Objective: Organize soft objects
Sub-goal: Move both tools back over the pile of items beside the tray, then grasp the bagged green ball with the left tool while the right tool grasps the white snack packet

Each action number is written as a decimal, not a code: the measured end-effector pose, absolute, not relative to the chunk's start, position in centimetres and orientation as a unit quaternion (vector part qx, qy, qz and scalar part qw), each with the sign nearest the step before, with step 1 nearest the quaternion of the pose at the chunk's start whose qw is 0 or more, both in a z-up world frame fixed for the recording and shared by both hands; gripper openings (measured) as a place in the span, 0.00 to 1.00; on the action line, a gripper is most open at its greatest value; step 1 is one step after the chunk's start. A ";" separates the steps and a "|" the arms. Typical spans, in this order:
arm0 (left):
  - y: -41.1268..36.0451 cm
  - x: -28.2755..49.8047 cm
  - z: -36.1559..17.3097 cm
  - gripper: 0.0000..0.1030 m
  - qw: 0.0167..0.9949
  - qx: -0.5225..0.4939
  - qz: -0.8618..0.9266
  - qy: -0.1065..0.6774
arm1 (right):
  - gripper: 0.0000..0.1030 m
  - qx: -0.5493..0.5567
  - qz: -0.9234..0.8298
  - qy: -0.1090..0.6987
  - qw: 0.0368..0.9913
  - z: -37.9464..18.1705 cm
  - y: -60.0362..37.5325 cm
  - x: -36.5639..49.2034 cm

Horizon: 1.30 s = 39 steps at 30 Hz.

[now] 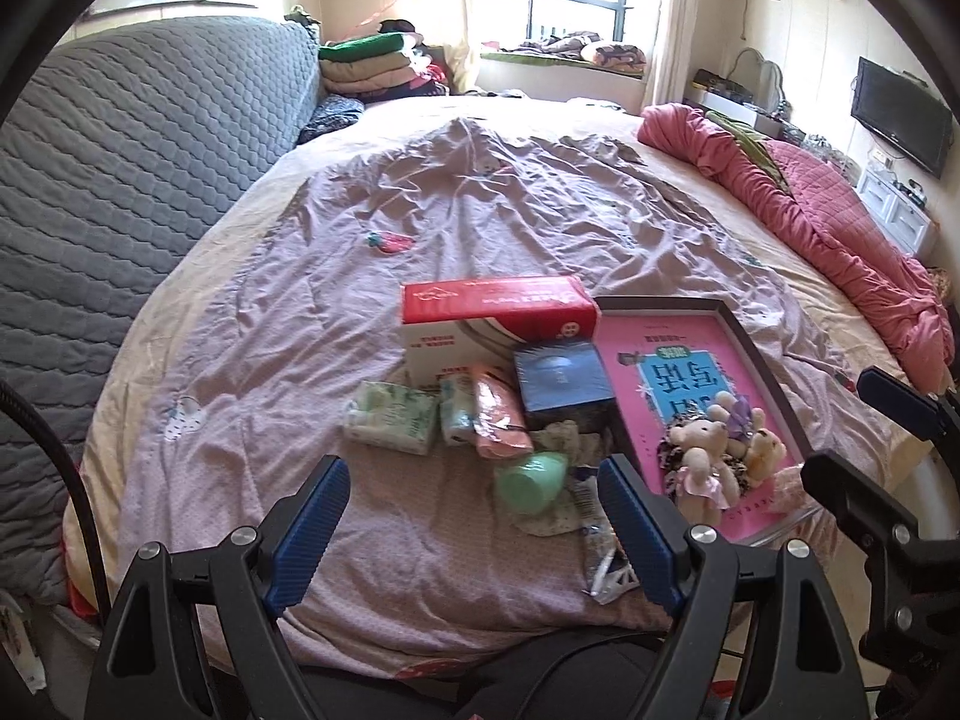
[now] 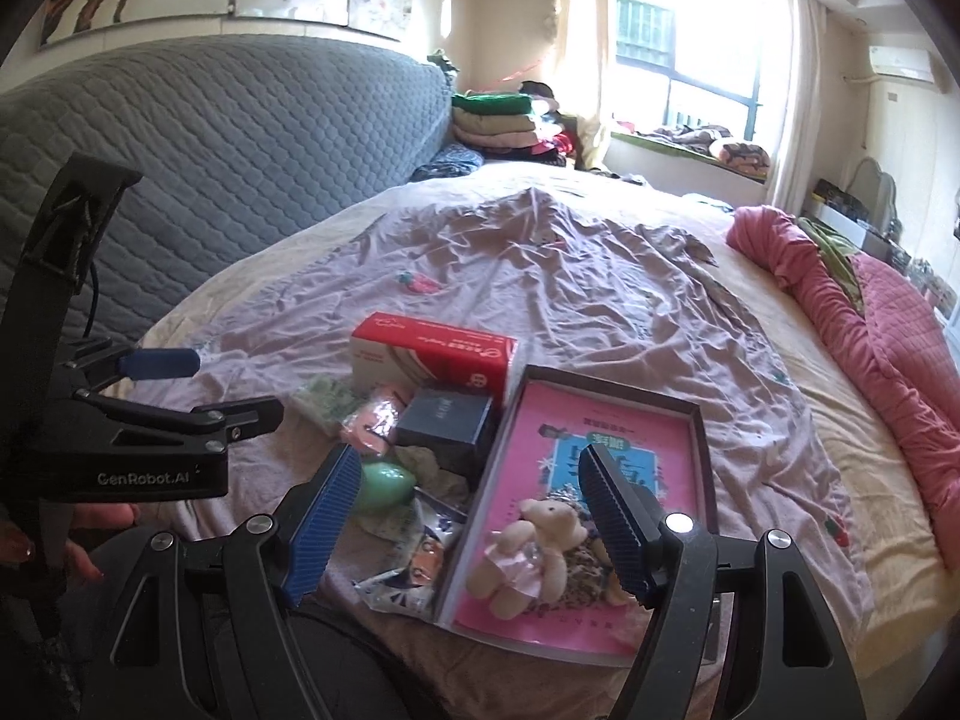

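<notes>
Both tongs hang released and empty over the near edge of the bed [image 1: 252,324]; the left tongs [image 1: 474,516] hover over bare quilt beside the clutter, the right tongs [image 2: 468,516] straddle the plush bears [image 2: 528,558]. The bears lie in the shallow tray [image 2: 699,420] on a pink book, probably gathered there as soft things; tissue packs [image 1: 393,420] and a pink pouch [image 1: 498,414] sit loose by the red box [image 1: 498,306], seemingly still unsorted.
</notes>
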<state>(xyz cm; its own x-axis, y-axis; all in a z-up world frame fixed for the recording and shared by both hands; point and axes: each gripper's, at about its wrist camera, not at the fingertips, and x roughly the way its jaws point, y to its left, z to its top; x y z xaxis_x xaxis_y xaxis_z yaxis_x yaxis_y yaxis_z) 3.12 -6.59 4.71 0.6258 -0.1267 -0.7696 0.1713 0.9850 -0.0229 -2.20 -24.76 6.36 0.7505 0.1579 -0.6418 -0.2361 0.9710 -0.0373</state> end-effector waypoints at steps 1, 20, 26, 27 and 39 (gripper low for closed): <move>-6.4 3.2 4.7 0.82 0.901 0.024 -0.081 0.425 | 0.74 -0.059 0.109 0.340 0.932 6.2 -24.5 -2.1; 1.1 6.2 -1.3 0.82 0.876 -0.037 -0.034 0.480 | 0.74 -0.095 0.160 0.437 0.880 -1.6 -20.4 0.7; 0.1 6.9 -2.7 0.82 0.867 -0.042 -0.074 0.491 | 0.74 -0.101 0.170 0.466 0.862 -4.3 -19.4 2.3; -0.5 7.1 -3.0 0.82 0.865 -0.041 -0.086 0.493 | 0.74 -0.103 0.174 0.469 0.860 -4.7 -19.2 2.6; -4.3 9.1 -6.2 0.82 0.844 -0.018 -0.146 0.517 | 0.50 -0.117 0.183 0.497 0.840 -8.6 -18.3 7.1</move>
<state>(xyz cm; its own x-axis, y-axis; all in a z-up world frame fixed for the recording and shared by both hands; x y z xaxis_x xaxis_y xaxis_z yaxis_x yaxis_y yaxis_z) 9.05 -4.28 -6.20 0.4237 -0.2644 -0.8664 0.2267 0.9570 -0.1811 7.13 -18.27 -8.59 0.4383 0.1911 -0.8783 -0.4233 0.9059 -0.0141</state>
